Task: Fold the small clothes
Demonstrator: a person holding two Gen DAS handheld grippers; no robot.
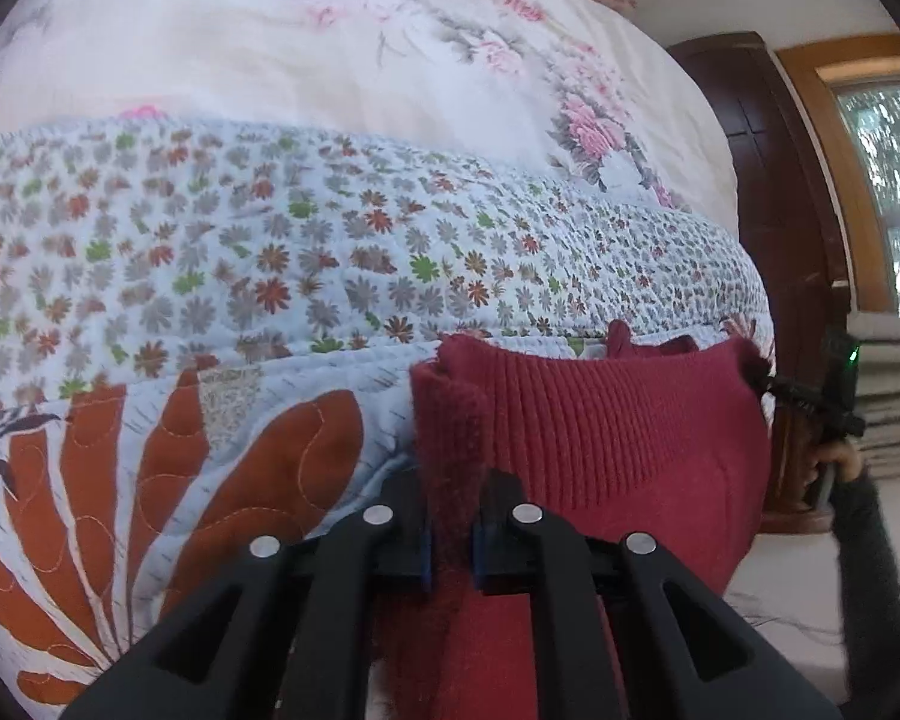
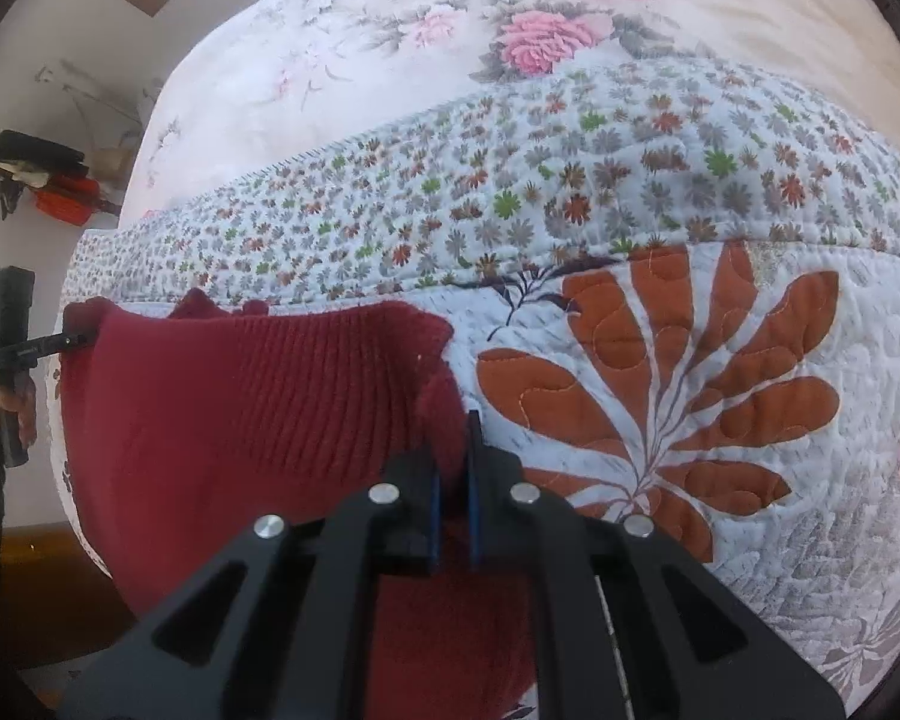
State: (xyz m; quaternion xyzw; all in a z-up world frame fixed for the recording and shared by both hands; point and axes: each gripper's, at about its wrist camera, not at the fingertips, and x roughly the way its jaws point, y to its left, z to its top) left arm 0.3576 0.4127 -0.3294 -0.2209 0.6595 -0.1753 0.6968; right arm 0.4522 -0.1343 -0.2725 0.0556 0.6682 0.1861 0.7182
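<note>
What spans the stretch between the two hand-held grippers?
Only the red knit garment held taut between them: the left hand-held gripper clamps one edge, the right hand-held gripper the opposite one. Both wrist views show it, with the quilt behind.

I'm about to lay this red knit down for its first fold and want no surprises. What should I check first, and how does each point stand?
1. Left gripper clamped on the red knit garment: ok.
2. Right gripper clamped on its edge: ok.
3. Top edge stretched between both grippers: ok, sagging slightly.
4. Quilt ahead free of other items: ok.
5. Sleeves hanging untangled: cannot tell, the lower part is hidden.
6. Garment clear of the wooden bed frame: cannot tell.
</note>
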